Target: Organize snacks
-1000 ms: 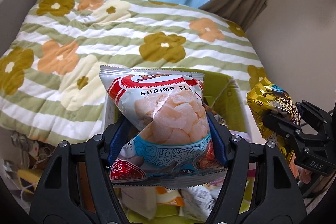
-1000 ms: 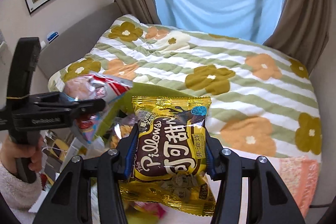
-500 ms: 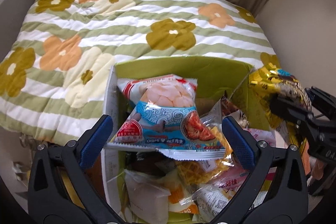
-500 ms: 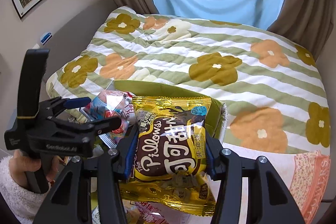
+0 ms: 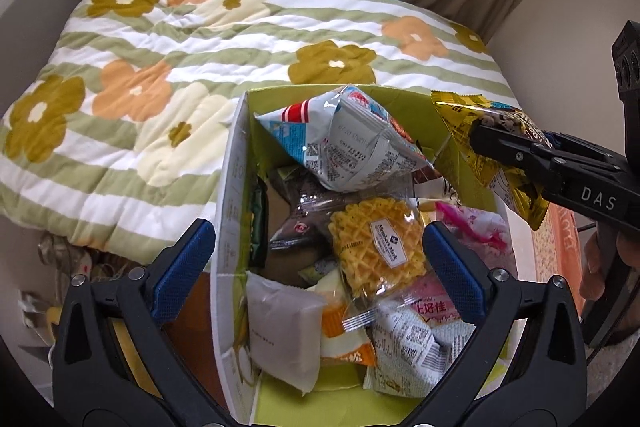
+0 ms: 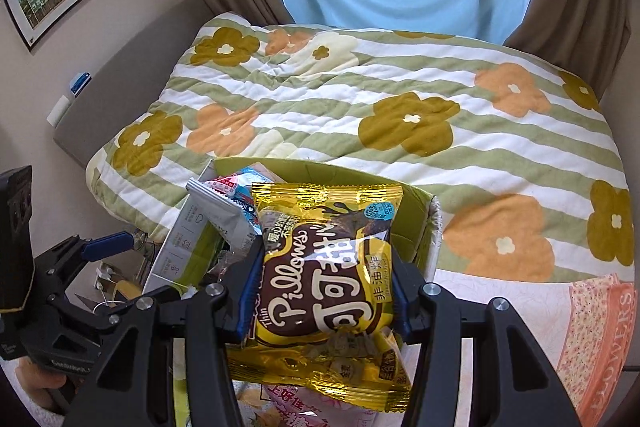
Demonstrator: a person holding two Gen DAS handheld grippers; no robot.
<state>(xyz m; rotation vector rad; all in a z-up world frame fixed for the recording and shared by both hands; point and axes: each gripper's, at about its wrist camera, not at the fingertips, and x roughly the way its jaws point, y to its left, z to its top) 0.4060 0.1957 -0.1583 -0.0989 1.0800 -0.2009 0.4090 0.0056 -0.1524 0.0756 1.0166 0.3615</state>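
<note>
Left gripper [image 5: 316,259] wide open over box [image 5: 232,195]; shrimp chips bag [image 5: 344,143] inside.

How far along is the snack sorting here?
Done: the shrimp chips bag lies in the green box on other snacks, and the left gripper stands open and empty. In hand: the right gripper clamps the gold Pillows bag above the box. Left: dropping it in.

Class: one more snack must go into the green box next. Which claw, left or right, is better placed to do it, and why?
Right. The right claw is shut on the yellow Pillows bag, at the green box. The left claw is open and empty, above the box.
</note>
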